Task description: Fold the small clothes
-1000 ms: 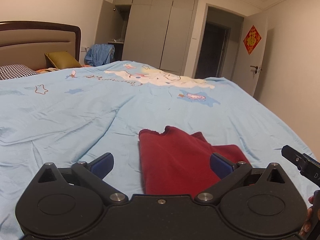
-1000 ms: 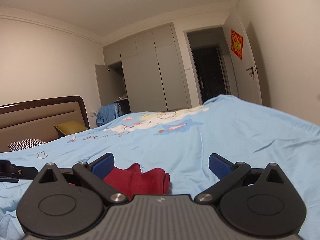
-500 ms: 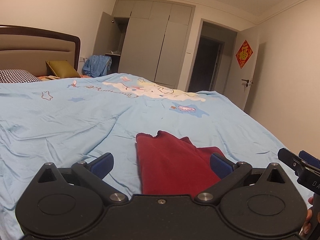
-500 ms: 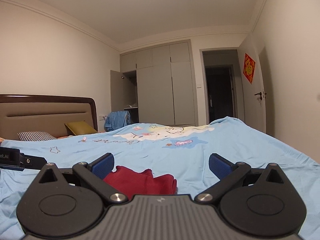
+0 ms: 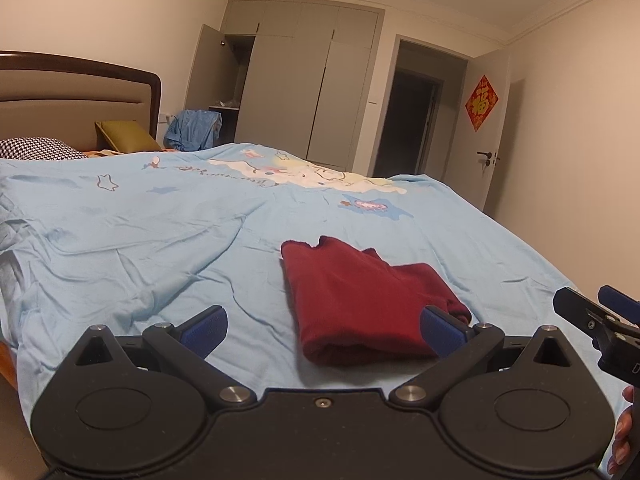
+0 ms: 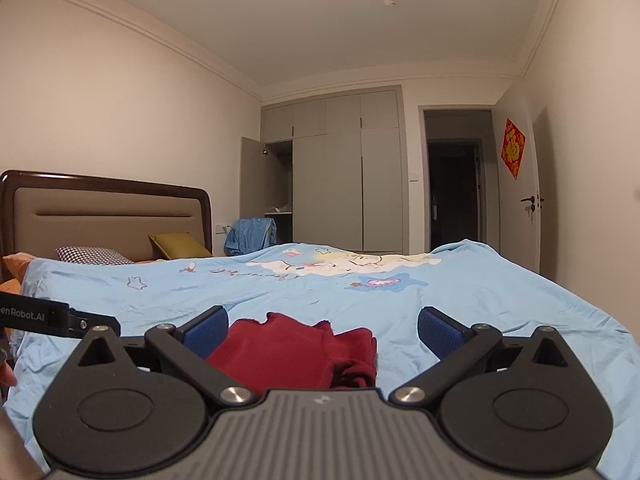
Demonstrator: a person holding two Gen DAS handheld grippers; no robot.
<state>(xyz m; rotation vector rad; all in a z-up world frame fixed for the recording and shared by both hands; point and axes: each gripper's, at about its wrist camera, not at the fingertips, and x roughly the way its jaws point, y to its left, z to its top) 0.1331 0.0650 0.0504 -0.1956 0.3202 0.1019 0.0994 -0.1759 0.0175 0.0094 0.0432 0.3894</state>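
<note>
Both of my grippers are spread wide and hold nothing. My left gripper [image 5: 322,326] hangs above the near edge of the bed, its blue pads [image 5: 204,326] apart, one over bare sheet and the other in front of the right corner of the red garment [image 5: 360,304]. My right gripper [image 6: 322,328] sits lower and looks across the bed, its blue fingertips [image 6: 438,330] likewise far apart, with the same garment [image 6: 296,354] showing between them and nearer the left one.

That red garment lies folded into a compact block on the light blue bedsheet [image 5: 160,232], close to the near edge. Its upper layer lies flat and smooth; on its right side a second thicker fold bunches up a little. Neither gripper touches it, as far as I can see.

From the left wrist view, my right gripper's black finger [image 5: 592,316] shows at the right edge, just beside the bed's corner, and part of my hand [image 5: 624,432] shows below it. From the right wrist view, the left tool's black arm [image 6: 52,316] crosses the left edge.

Further back the sheet carries a cartoon print [image 6: 340,266]. At the head of the bed sit a checked pillow [image 6: 94,255], an olive cushion [image 6: 178,245] and a padded headboard [image 6: 104,208]. A grey wardrobe [image 6: 344,172] with one door ajar stands behind, and a blue cloth [image 6: 250,234] is heaped near it.
</note>
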